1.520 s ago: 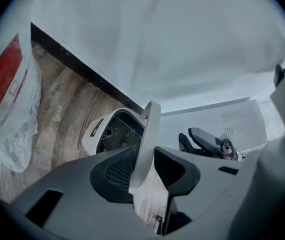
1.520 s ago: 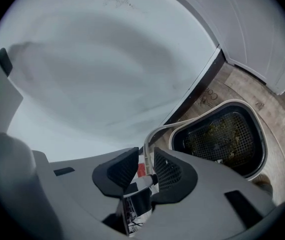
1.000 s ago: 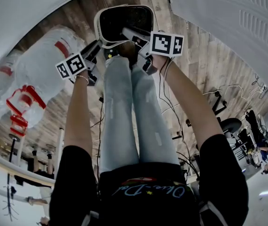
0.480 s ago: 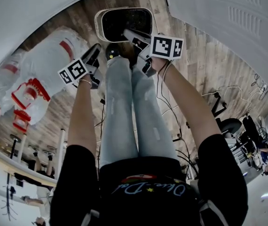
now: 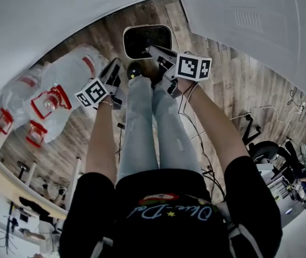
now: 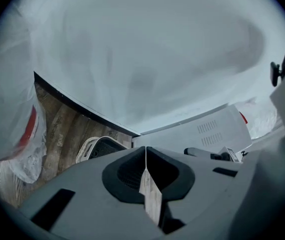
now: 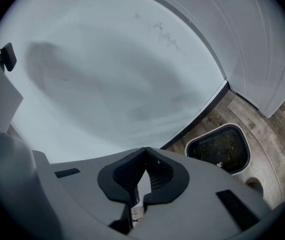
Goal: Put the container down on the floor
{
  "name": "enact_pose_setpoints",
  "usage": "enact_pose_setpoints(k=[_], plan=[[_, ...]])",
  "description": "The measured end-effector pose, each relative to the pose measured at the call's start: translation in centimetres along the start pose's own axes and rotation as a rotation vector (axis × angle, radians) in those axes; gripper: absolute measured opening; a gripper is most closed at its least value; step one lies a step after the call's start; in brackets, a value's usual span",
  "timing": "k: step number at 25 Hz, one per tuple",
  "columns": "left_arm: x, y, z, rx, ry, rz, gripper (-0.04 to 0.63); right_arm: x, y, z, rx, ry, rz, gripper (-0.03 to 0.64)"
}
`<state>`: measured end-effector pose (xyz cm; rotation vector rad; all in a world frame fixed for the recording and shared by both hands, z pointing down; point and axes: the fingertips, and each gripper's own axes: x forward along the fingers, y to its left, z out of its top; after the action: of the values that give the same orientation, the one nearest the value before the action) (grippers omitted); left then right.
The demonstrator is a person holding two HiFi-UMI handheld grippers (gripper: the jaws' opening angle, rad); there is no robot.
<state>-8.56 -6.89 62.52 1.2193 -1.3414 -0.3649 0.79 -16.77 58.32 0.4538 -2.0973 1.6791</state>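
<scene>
The container (image 5: 146, 41), a white-rimmed tub with a dark inside, stands on the wooden floor just beyond the person's shoes. It also shows low and left in the left gripper view as the container (image 6: 98, 148), and at the right in the right gripper view as the container (image 7: 218, 149). My left gripper (image 5: 114, 70) hangs left of and nearer than it, jaws shut on nothing. My right gripper (image 5: 154, 50) hovers near its closer rim, apart from it, jaws also shut and empty.
Clear plastic bags (image 5: 67, 77) holding red-handled items lie at the left. A white wall with a dark skirting runs behind. A white vented panel (image 5: 247, 20) fills the upper right. The person's jeans-clad legs (image 5: 142, 122) stand centre, and cables (image 5: 198, 144) trail at the right.
Both grippers have come up and away from the container's rim. The container now looks smaller and farther off, resting on the floor by itself.
</scene>
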Motion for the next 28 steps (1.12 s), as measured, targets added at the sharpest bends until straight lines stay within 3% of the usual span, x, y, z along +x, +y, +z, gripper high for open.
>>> enact_pose_setpoints(k=[7,12,20,28], plan=[[-3.4,-4.8,0.7,0.115,0.027,-0.037,0.008,-4.1,4.0,0.5,-0.032,-0.059,0.004,0.000],[-5.8,-7.8,1.3,0.150,0.027,-0.054,0.008,-6.5,7.7,1.5,-0.016,-0.137,0.026,0.000],[-10.0,-14.2,4.7,0.236,-0.082,-0.131,0.008,-10.8,14.1,2.2,-0.041,-0.241,0.067,-0.001],[-14.6,-21.5,7.1,0.339,-0.126,-0.220,0.007,-15.4,21.8,3.2,-0.139,-0.341,0.098,0.000]])
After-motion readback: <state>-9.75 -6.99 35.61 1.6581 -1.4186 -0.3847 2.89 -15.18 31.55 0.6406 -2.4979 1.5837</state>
